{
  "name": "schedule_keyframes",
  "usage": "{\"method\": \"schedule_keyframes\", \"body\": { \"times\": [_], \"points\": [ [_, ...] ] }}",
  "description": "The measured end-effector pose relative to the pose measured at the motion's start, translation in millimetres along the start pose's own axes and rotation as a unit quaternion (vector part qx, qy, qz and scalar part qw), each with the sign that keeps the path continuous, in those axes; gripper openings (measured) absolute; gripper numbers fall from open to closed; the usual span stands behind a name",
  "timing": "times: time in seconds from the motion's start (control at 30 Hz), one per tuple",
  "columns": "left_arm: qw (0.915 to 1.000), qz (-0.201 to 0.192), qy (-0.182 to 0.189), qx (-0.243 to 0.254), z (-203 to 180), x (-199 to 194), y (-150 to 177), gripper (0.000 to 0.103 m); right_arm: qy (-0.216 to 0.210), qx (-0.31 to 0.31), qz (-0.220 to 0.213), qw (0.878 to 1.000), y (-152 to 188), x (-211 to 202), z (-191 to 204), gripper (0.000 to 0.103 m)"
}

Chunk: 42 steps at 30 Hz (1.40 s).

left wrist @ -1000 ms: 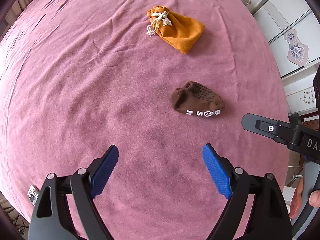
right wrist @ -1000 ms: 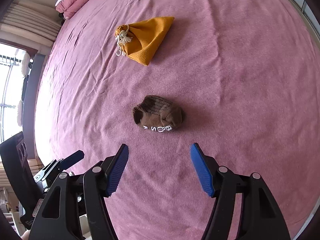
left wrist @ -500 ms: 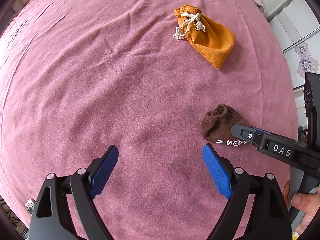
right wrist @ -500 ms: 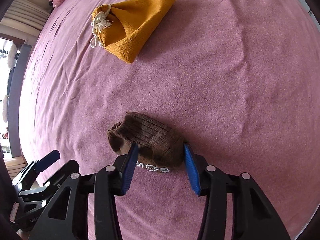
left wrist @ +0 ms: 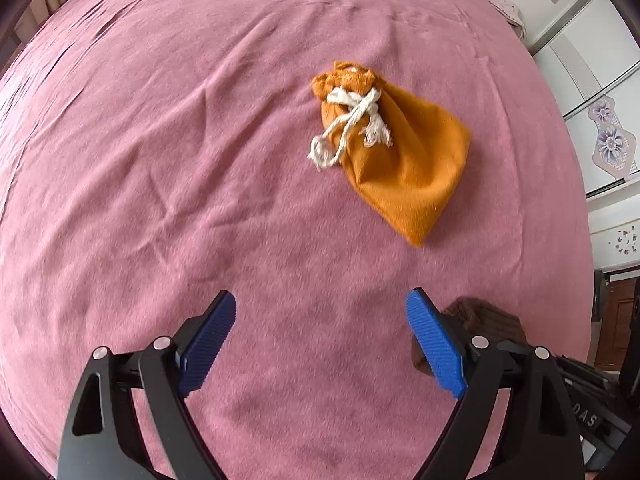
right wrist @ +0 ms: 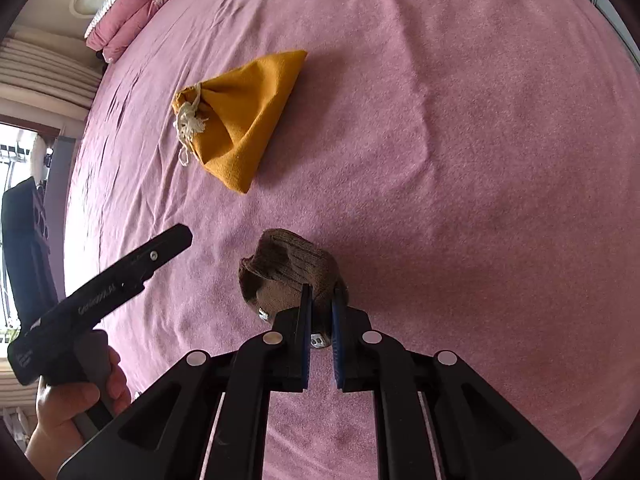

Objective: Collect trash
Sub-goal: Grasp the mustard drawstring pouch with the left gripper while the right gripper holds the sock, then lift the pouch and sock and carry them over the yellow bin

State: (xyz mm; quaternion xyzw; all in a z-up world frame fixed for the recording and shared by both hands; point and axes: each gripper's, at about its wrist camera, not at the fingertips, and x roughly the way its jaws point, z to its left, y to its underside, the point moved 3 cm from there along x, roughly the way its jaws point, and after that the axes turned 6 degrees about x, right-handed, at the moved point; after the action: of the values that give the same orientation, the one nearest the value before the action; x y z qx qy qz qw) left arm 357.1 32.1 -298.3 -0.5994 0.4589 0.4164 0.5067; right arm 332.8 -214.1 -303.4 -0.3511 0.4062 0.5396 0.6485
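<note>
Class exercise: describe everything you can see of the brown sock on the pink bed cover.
The brown sock is small, ribbed knit, bunched into a lump with its open cuff toward the orange pouch. White lettering shows near its sole. It lies on the pink bed cover, apart from the pouch. The right gripper is shut on its near end, squeezing the fabric between the blue pads.
</note>
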Motion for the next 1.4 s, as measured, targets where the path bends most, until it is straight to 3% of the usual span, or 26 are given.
{"method": "schedule_keyframes", "body": {
  "times": [0.3, 0.4, 0.47, 0.53, 0.57, 0.67, 0.83, 1.13, 1.23, 1.4],
  "points": [
    [0.9949, 0.016, 0.066, -0.074, -16.4, 48.3, -56.9, 0.088, -0.004, 0.026, -0.011, 1.000, -9.6, -8.9, -19.7, 0.009],
    [0.9935, 0.022, 0.064, -0.092, -25.2, 58.5, -65.3, 0.086, -0.008, 0.030, -0.010, 0.999, -8.4, -10.6, -23.1, 0.009],
    [0.9946, 0.026, 0.044, -0.091, -27.5, 62.2, -71.1, 0.060, -0.009, 0.031, -0.009, 0.999, -8.6, -11.2, -25.3, 0.009],
    [0.9966, 0.030, 0.027, -0.072, -35.7, 61.1, -72.3, 0.046, -0.012, 0.035, -0.008, 0.999, -9.3, -13.0, -28.3, 0.009],
    [0.9975, 0.028, 0.018, -0.063, -40.3, 60.1, -73.9, 0.044, -0.013, 0.037, -0.008, 0.999, -10.0, -14.3, -30.1, 0.009],
    [0.9985, 0.018, 0.011, -0.050, -48.8, 55.0, -74.3, 0.024, -0.021, 0.042, -0.009, 0.999, -9.8, -18.7, -33.2, 0.009],
    [0.9973, 0.007, 0.040, -0.062, -48.9, 37.5, -64.1, 0.007, -0.031, 0.038, -0.018, 0.999, -6.6, -35.5, -33.7, 0.009],
    [0.9985, 0.002, 0.047, -0.028, -65.7, -7.0, -28.0, 0.007, -0.036, 0.038, -0.037, 0.998, 12.4, -72.7, -41.3, 0.009],
    [0.9988, -0.003, 0.048, -0.006, -56.2, -33.0, 2.7, 0.007, -0.037, 0.037, -0.044, 0.998, 24.8, -88.6, -44.1, 0.009],
    [0.9982, -0.002, 0.055, 0.023, -75.8, -61.3, 43.1, 0.007, -0.044, 0.041, -0.060, 0.996, 49.6, -117.5, -48.5, 0.009]
  ]
}}
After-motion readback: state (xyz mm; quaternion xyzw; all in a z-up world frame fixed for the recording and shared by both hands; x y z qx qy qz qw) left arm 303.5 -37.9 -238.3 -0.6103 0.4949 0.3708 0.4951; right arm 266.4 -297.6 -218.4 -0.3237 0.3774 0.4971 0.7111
